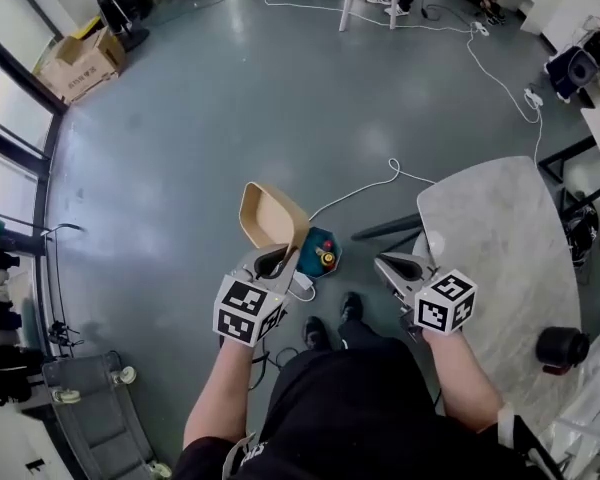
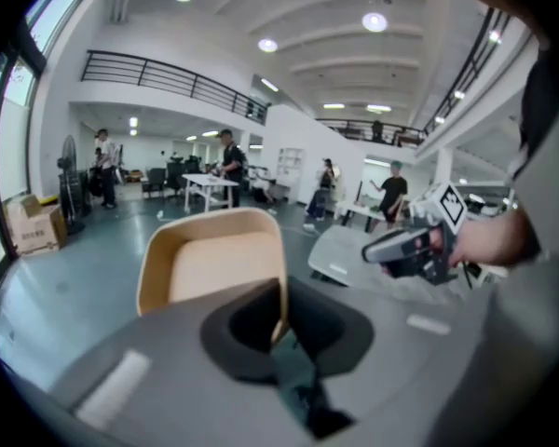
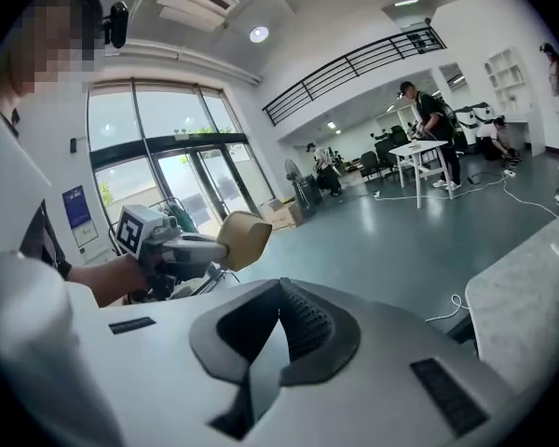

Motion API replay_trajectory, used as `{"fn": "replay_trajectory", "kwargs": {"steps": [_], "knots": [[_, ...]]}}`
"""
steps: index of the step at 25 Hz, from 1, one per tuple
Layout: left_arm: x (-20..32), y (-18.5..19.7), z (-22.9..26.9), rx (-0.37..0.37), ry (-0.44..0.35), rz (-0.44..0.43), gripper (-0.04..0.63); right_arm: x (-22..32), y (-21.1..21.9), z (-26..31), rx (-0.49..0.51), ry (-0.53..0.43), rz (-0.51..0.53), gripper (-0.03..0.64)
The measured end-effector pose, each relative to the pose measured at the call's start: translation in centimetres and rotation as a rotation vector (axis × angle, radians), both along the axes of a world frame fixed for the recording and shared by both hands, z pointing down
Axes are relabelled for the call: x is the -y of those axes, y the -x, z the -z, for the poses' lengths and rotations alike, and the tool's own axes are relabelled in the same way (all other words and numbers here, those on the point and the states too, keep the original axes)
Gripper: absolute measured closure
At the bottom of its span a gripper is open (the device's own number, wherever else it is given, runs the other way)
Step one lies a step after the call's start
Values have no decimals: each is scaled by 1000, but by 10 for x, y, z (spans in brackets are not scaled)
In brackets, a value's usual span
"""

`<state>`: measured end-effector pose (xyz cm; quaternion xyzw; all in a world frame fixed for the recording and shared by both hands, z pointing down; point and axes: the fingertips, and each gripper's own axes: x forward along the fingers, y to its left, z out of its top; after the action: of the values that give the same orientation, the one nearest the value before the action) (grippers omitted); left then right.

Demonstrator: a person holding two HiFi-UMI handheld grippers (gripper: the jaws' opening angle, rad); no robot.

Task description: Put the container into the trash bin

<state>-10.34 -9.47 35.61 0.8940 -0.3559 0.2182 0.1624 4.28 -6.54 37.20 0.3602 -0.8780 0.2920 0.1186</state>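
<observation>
I see grey floor (image 1: 230,118) across most of the head view, with a pale marble table (image 1: 500,238) at lower right. The tan container (image 1: 265,216) hangs in the air above the floor, left of the table and tipped on its side. My left gripper (image 1: 272,263) is clamped on its near rim. My right gripper (image 1: 400,265), beside the table's edge, has its jaws together with nothing between them
</observation>
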Motion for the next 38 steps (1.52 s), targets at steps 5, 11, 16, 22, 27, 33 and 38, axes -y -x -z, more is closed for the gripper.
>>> {"fn": "replay_trajectory", "kwargs": {"steps": [5,11,16,22,27,33,38], "knots": [[12,-13,-38,22,85,18,572,30,0,-42,-9,72,53,620],[18,-17,-107,67,193,9,572,59,-3,-100,-5,132,44,620],[20,-32,-189,89,274,-13,572,65,-9,-169,-22,197,33,620],[9,-49,-280,126,380,-60,571,59,1,-224,-25,258,46,620],[4,-58,-350,144,425,-75,571,58,1,-272,-39,286,31,620],[9,-61,-446,192,482,-62,569,51,0,-331,-56,356,-17,620],[4,-72,-501,235,518,-112,569,52,8,-354,20,394,-116,620]]}}
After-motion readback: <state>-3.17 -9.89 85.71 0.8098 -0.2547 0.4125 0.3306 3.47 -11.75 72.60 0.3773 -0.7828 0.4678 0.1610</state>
